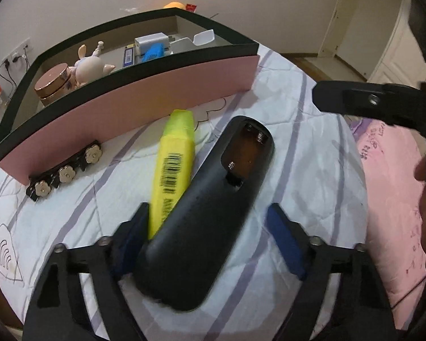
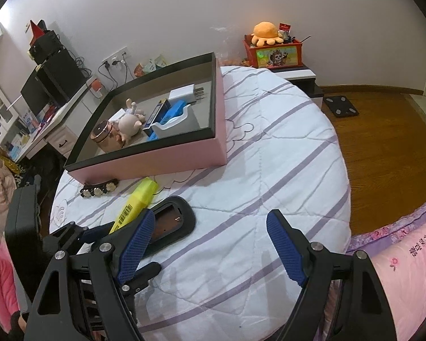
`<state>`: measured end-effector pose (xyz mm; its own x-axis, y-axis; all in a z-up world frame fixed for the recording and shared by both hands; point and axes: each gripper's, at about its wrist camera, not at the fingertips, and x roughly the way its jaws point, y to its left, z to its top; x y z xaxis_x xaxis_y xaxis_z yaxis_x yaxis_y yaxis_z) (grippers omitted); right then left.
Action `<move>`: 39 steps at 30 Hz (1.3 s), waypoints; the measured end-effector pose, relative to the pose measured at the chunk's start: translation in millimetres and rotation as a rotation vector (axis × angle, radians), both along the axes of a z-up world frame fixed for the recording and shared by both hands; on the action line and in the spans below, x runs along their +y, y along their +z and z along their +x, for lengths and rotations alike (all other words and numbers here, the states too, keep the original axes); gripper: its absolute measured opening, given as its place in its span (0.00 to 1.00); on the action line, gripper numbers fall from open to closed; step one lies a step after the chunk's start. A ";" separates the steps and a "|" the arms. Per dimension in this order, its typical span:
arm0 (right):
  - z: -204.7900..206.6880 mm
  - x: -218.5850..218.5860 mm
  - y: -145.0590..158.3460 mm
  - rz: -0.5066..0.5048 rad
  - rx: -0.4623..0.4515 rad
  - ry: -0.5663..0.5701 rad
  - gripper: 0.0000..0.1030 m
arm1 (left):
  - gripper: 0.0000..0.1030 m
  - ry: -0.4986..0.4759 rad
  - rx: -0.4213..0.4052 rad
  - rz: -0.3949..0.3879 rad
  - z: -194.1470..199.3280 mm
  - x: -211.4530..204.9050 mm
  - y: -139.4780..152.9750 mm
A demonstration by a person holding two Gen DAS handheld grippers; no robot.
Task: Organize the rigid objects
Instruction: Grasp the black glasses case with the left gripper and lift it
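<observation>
A black remote with its battery bay uncovered lies on the white striped bedspread. My left gripper straddles its near end. The left pad sits against the remote and the yellow highlighter beside it, while the right pad stands clear of the remote. A black hair clip with flower studs lies against the pink box. In the right wrist view, my right gripper hangs open and empty over bare bedspread, to the right of the remote and highlighter.
The black-rimmed pink box holds a copper jar, a pig figurine, a white charger and a blue item in a white holder. A pink pillow lies at the right. A desk stands at the left and wooden floor lies beyond the bed.
</observation>
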<state>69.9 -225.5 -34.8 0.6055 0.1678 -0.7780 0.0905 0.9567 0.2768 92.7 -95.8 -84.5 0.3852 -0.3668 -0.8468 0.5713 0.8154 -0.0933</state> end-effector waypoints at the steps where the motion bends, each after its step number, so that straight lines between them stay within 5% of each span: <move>1: -0.3 -1.1 -0.1 0.000 0.000 -0.004 0.80 | 0.61 -0.011 0.018 -0.015 -2.4 3.4 1.8; 10: -0.2 -4.2 -0.8 0.000 0.003 -0.011 0.80 | 0.60 -0.010 0.056 -0.070 -24.6 20.1 14.6; 22: 1.0 -2.1 -1.4 -0.002 0.007 -0.004 0.80 | 0.60 -0.087 0.020 -0.113 -14.2 -13.2 13.9; 29: -0.3 -4.8 -0.9 -0.002 0.007 -0.010 0.80 | 0.57 -0.092 -0.011 -0.066 -4.6 -31.2 -1.5; 32: -0.5 -7.7 0.5 0.002 0.001 -0.021 0.80 | 0.43 -0.061 -0.018 -0.063 1.5 -30.4 -2.1; 39: -2.6 -13.9 4.4 0.001 -0.009 -0.039 0.80 | 0.43 -0.066 -0.016 -0.044 -1.3 -24.7 -2.5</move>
